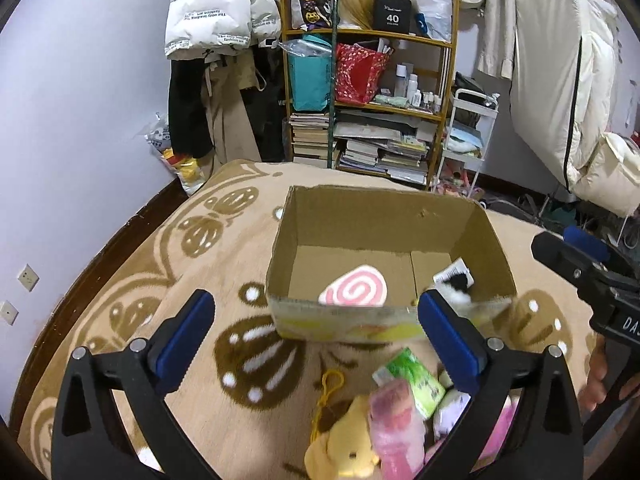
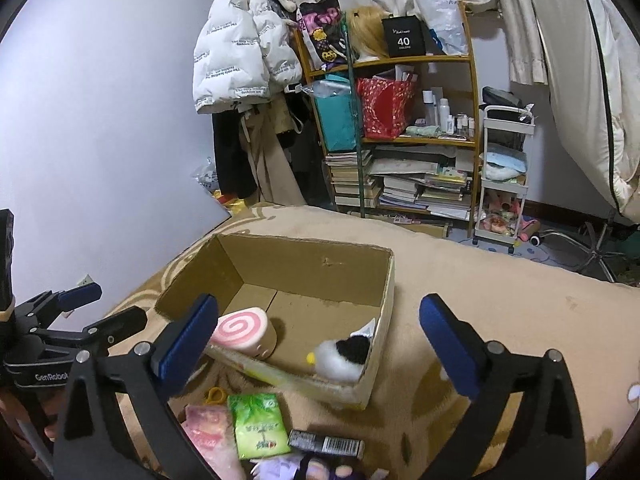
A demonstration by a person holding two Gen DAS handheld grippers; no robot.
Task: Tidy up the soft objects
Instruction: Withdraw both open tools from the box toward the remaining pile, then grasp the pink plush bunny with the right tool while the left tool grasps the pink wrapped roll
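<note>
An open cardboard box [image 1: 380,220] [image 2: 320,264] stands on the beige patterned blanket. Inside lie a pink swirl roll plush [image 1: 354,287] [image 2: 242,330] and a black-and-white bird plush [image 1: 456,286] [image 2: 344,354]. In front of the box lie a yellow plush with a cord [image 1: 344,440], a pink packet [image 1: 396,424] [image 2: 208,432], a green packet [image 1: 416,380] [image 2: 260,424], a purple plush [image 1: 452,408] [image 2: 316,468] and a black barcoded item [image 2: 326,443]. My left gripper [image 1: 316,332] is open and empty above these. My right gripper [image 2: 316,340] is open and empty, near the box.
The blanket [image 1: 160,300] covers a bed that ends at a lilac wall [image 1: 80,120] on the left. Beyond the bed stand a cluttered wooden shelf [image 1: 368,100], hanging coats [image 1: 216,12] and a white cart [image 1: 468,140].
</note>
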